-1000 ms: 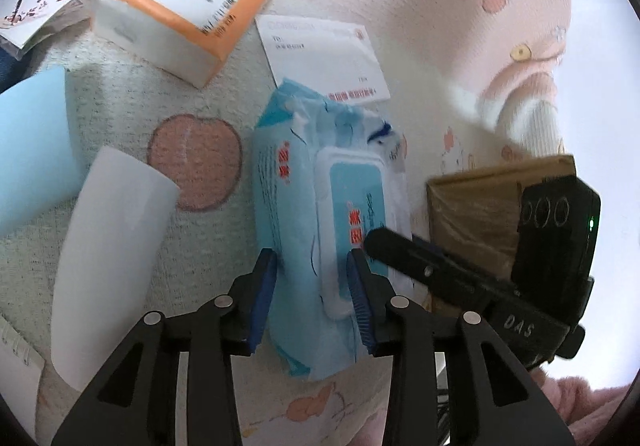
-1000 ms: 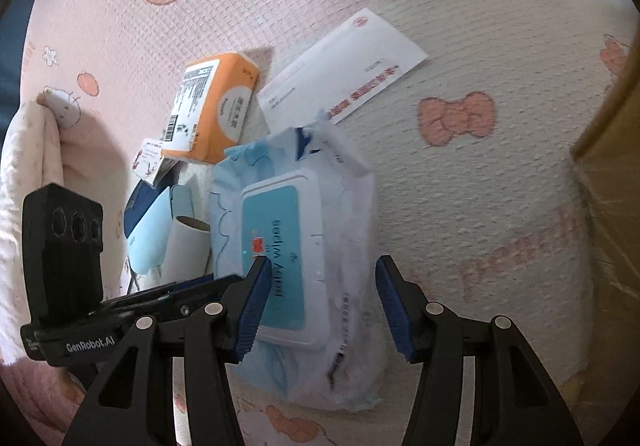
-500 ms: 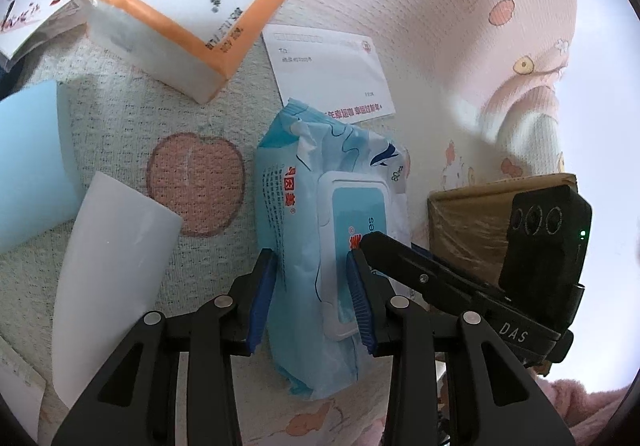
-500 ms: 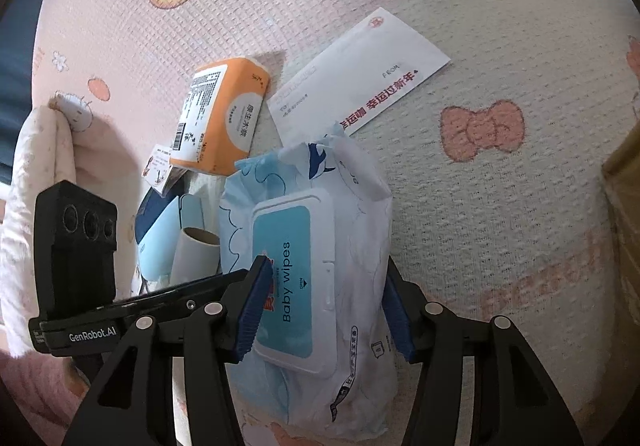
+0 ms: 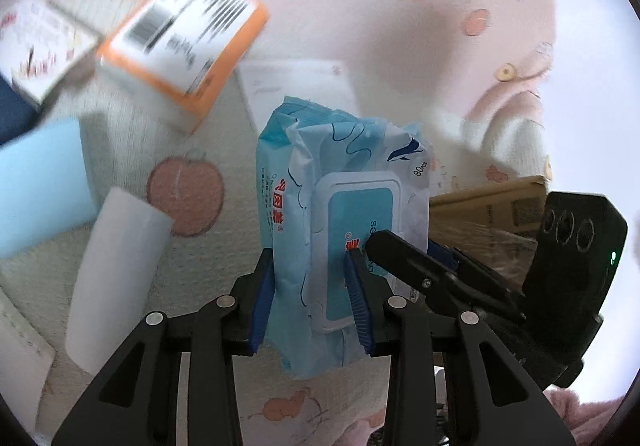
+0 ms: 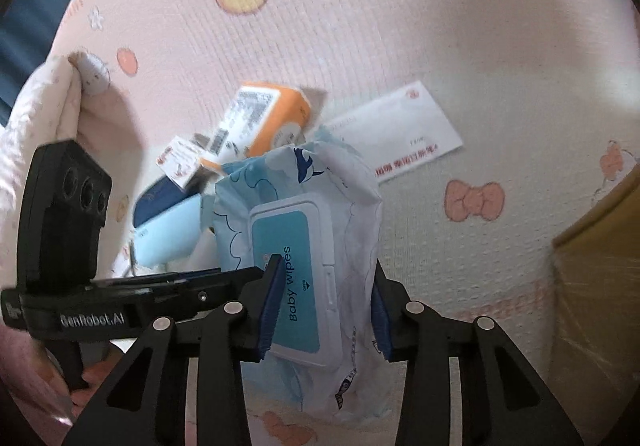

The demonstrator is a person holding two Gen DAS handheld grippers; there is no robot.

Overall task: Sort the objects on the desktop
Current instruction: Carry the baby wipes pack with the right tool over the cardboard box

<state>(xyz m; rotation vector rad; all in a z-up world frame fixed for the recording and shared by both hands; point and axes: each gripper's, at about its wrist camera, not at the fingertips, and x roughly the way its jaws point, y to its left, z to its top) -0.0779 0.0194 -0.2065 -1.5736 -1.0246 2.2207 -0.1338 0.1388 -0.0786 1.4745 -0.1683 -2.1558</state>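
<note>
Left gripper (image 5: 310, 300) and closing right gripper (image 6: 322, 306) both clamp the wipes pack (image 5: 344, 234), apparently lifted.

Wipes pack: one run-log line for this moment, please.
wipes pack | left tongs clamped on it | right tongs closing on it | lifted off blanket

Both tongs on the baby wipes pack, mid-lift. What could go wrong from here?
1. The wipes pack is soft film; the right tongs are closing on its near end, so it may sag or slip.
2. The left tongs pinch the same end, close enough that the two tools could clash.
3. The far end hangs over the envelope and the orange pack and may drag them.
</note>
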